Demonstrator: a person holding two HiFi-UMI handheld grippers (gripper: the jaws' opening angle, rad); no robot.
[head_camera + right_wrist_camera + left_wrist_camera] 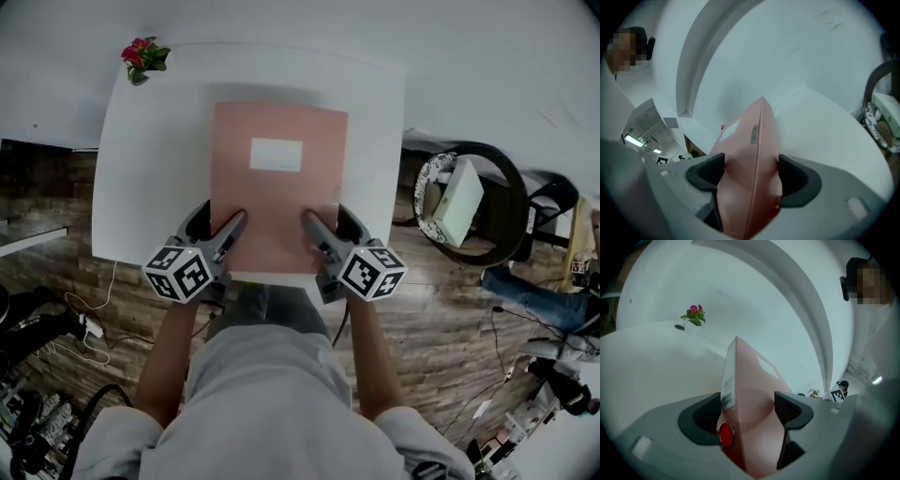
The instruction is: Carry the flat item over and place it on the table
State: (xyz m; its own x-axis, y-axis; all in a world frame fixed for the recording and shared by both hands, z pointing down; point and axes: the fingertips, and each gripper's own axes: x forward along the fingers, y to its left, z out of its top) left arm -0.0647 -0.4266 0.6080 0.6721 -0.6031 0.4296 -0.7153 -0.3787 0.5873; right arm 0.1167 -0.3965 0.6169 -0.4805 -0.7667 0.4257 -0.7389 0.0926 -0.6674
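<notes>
Two hand-held grippers, left point(217, 223) and right point(330, 225), each clamp a near corner of the pink folder point(278, 187). It spans the middle of the white counter point(150, 159), its near edge just inside the counter's. Bare counter flanks both sides, and a flower sprig point(142, 56) stands at the far-left corner.

I see a flat pink paper folder point(278, 202) with a white label on top. It is level, over the middle of the square white table point(150, 178). My left gripper point(232, 228) and right gripper point(314, 228) pinch its near corners.
</notes>
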